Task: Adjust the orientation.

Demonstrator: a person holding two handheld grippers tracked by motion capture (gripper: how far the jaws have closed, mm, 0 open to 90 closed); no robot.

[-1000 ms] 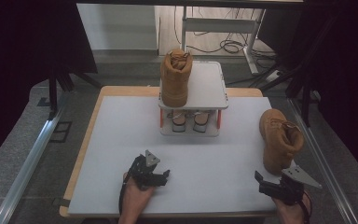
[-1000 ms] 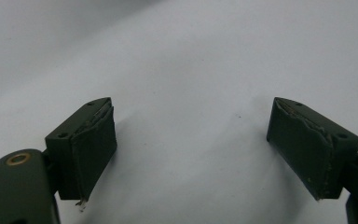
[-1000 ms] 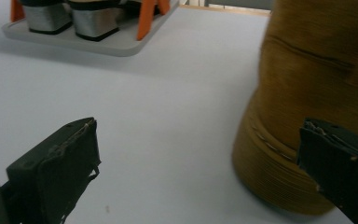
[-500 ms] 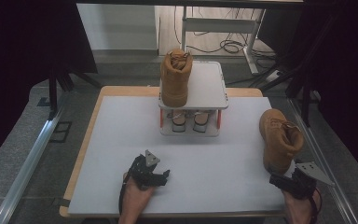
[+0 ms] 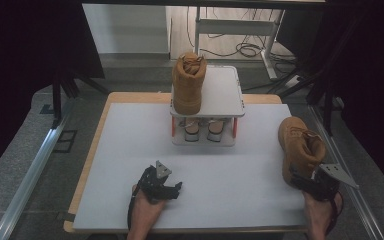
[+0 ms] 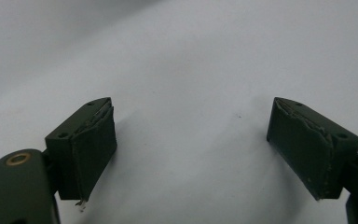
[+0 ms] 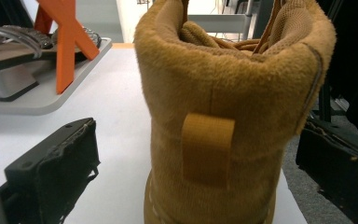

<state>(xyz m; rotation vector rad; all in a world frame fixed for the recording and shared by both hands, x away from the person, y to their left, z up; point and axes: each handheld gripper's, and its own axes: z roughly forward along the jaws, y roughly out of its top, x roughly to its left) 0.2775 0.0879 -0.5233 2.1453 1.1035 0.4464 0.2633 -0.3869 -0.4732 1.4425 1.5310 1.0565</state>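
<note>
Right gripper at the heel of a tan boot

The tan boot (image 5: 300, 147) stands at the table's (image 5: 130, 150) right edge. The right gripper (image 5: 305, 181) has its jaws wide open around the heel. The left gripper (image 5: 172, 189) rests open, holding nothing.

- The white tabletop (image 5: 130, 150) carries a small two-level rack (image 5: 207, 137) at its far middle.
- A tan boot (image 5: 300, 150) stands on its right edge.
- The left claw (image 5: 172, 190) rests near its front edge.
</note>
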